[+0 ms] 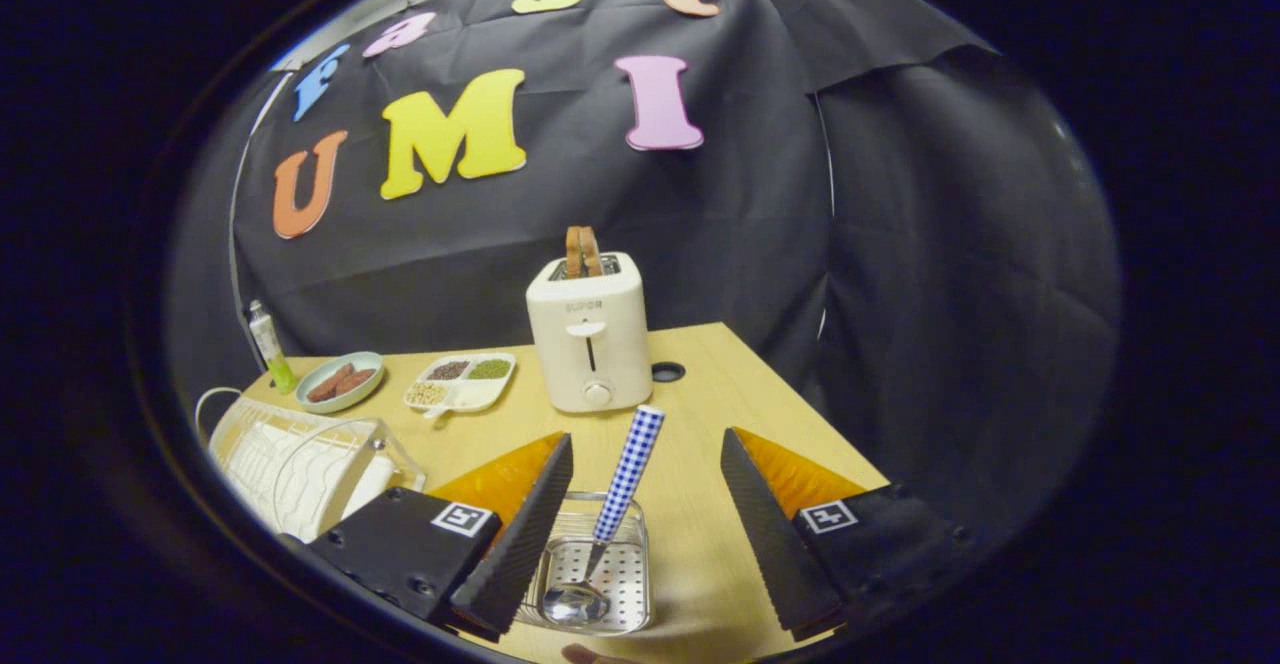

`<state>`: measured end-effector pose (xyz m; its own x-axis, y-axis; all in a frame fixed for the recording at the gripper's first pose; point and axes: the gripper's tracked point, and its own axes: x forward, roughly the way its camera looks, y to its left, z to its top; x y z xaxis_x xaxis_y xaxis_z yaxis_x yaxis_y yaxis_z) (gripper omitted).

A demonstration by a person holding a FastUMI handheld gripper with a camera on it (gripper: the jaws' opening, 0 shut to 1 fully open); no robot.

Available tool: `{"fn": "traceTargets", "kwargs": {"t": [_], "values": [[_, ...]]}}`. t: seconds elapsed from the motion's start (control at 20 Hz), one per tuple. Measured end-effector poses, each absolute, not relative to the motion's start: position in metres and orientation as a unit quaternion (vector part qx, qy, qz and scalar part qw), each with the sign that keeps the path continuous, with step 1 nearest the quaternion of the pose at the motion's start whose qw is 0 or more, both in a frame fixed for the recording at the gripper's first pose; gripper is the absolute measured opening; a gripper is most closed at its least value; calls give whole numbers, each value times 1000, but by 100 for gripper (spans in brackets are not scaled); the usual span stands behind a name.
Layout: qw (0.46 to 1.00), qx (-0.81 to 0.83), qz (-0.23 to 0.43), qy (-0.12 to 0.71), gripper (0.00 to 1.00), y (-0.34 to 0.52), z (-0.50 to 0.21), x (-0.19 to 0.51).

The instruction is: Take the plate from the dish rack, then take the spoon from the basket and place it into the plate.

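Hand-held gripper: fingers spread wide apart, holding nothing; one finger on each side of the basket
Basket: clear, perforated floor, standing on the bench at its near edge, between the fingers
Spoon: in the basket, metal bowl down on the basket floor, blue-and-white checked handle leaning up and away toward the toaster; touching neither finger
Dish rack: white wire, at the bench's near left corner, just beside the left finger; whether a plate sits in it cannot be told
Toaster: cream, mid-bench toward the far edge, two brown slices standing up out of its slots
Divided tray: left of the toaster, compartments of grains
Green dish: far left, holding brown pieces
Tube: upright at the far left corner
Bench: light wood, round cable hole right of the toaster
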<state>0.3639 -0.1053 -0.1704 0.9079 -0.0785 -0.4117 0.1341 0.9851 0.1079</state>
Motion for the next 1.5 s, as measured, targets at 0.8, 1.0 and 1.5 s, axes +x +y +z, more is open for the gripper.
{"fn": "traceTargets", "kwargs": {"t": [0.8, 1.0, 1.5], "values": [[993, 28, -43, 105, 17, -84, -96, 355], [998, -19, -36, 54, 17, -59, -43, 324], [999, -23, 13, -30, 17, 38, 47, 187]]}}
